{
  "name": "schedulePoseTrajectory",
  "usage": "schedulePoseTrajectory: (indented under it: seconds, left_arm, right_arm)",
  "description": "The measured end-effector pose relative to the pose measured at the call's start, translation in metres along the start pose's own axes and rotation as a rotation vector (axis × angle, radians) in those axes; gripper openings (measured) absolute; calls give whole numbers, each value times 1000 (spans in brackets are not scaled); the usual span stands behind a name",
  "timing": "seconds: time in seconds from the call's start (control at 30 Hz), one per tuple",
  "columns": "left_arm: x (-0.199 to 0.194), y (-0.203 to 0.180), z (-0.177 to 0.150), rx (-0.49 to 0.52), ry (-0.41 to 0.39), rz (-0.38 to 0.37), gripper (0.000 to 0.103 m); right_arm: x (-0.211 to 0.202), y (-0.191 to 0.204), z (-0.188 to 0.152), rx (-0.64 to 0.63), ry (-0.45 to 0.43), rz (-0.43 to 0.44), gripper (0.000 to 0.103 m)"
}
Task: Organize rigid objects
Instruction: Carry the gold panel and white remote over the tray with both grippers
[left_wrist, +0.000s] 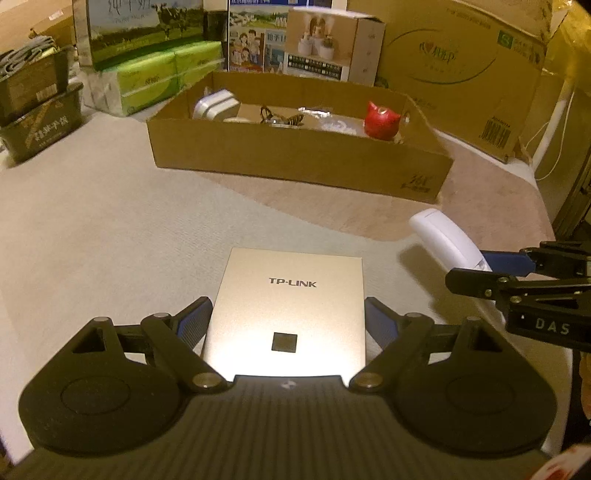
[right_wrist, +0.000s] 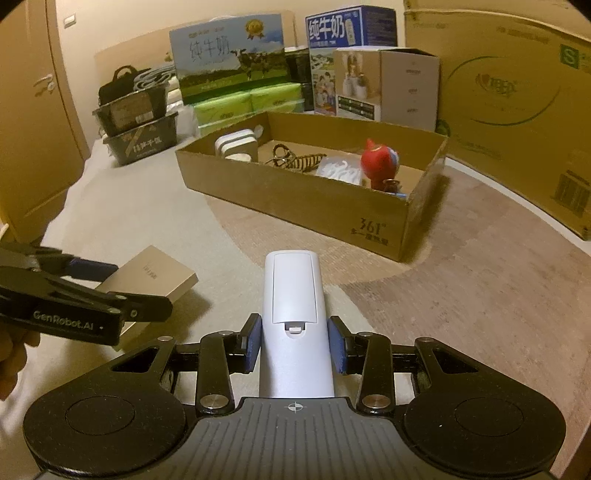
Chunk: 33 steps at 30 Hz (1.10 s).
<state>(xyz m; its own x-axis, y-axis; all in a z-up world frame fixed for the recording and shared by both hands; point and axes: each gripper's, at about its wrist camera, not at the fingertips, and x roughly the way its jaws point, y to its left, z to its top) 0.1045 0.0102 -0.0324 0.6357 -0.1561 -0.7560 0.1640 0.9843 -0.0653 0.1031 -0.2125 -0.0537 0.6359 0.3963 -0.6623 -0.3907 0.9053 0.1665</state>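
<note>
My left fingers stand wide, their blue pads pressed on the two side edges of a flat champagne TP-LINK box, which I hold off the surface with its printed face up and its far edge pointing toward the carton. My right fingers are drawn in close on a white remote, gripping its narrow body on both sides; it lies back-side up, battery cover showing, and sticks out well past the pads, clear of the surface. The two hands are side by side, near each other but apart: in the left view the remote shows at the right edge, and in the right view the TP-LINK box shows at the left. Below both lies a pale cloth, with a pinkish-brown cloth over it to the right; I cannot tell what carries them. Ahead, well apart from both held things, sits an open, shallow carton, straddling the two cloths. In it are a white charger block at the left end, a dark hair claw in the middle, a clear packet of white pieces and a red toy toward the right. Behind it stand milk cartons, green tissue packs, stacked dark trays at the left and a big cardboard box at the right.
</note>
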Motion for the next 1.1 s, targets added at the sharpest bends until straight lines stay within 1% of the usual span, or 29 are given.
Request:
schedulePoseTrajectory:
  seconds: [0.2, 0.57, 0.8, 1.1]
  left_arm:
    - [-23, -8, 1, -8, -26, 1, 86]
    - [-48, -19, 10, 3, -71, 4, 86]
    - [-58, -24, 19, 9, -101, 3, 86]
    - [-61, -24, 29, 12, -121, -1, 86]
  right_arm:
    - [-17, 4, 0, 22, -9, -11, 39]
    - [-42, 8, 8, 24, -47, -18, 39]
    - [-51, 8, 15, 21, -71, -21, 39]
    - [-55, 5, 24, 24, -85, -32, 39]
